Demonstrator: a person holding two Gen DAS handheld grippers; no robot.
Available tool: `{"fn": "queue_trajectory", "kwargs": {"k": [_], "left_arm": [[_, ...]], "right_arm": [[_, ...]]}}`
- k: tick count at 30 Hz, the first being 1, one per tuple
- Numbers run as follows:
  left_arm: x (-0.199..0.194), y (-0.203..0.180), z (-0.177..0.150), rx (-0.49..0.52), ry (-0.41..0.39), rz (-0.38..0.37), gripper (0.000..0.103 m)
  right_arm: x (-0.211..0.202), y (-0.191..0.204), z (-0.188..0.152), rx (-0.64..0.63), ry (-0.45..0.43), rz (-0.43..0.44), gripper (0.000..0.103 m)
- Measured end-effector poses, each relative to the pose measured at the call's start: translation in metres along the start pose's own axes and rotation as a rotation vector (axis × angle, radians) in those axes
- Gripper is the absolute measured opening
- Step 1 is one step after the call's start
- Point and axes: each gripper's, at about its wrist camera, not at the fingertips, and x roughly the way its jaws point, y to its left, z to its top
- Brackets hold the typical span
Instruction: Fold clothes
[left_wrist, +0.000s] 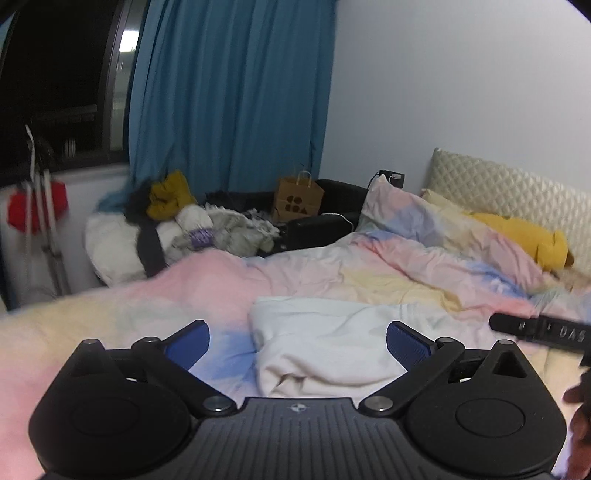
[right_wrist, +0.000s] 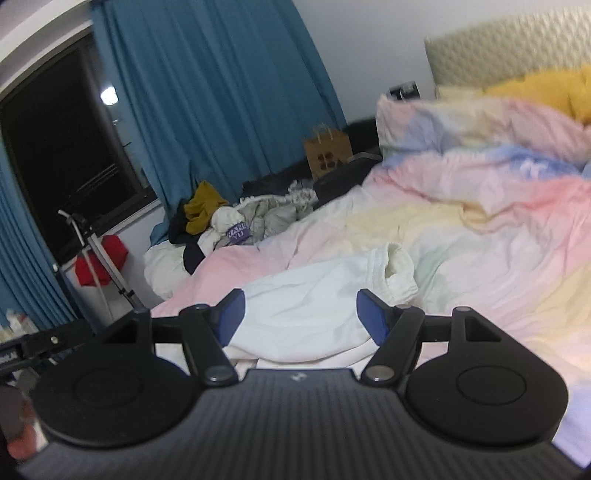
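Observation:
A white garment (left_wrist: 332, 343) lies bunched on the pastel duvet (left_wrist: 369, 273), below and just beyond my left gripper (left_wrist: 297, 341). That gripper is open wide, its blue pads (left_wrist: 406, 345) apart with nothing pressed between them. In the right wrist view the same white garment (right_wrist: 317, 295) lies rumpled on the duvet (right_wrist: 480, 229), its cuffed end (right_wrist: 395, 269) turned up. My right gripper (right_wrist: 297, 317) hovers above it, open, gripping nothing. The right gripper's black body (left_wrist: 543, 332) shows at the right edge of the left wrist view.
A heap of clothes (left_wrist: 177, 229) sits beyond the bed under the blue curtain (left_wrist: 229, 92). A brown paper bag (left_wrist: 297, 199) stands by a black case. A yellow garment (left_wrist: 524, 236) lies on the pillow by the quilted headboard (left_wrist: 509, 184). A red item (left_wrist: 37, 206) and a stand are left.

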Motion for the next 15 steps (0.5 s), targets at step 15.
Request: {"fn": "queue_trajectory", "kwargs": {"k": [15], "left_arm": [[-0.102,0.02,-0.06,-0.002,-0.035,0.077,0.103]], "right_arm": [[-0.041,0.06,-0.072,-0.203,-0.056,0.0,0.103]]}}
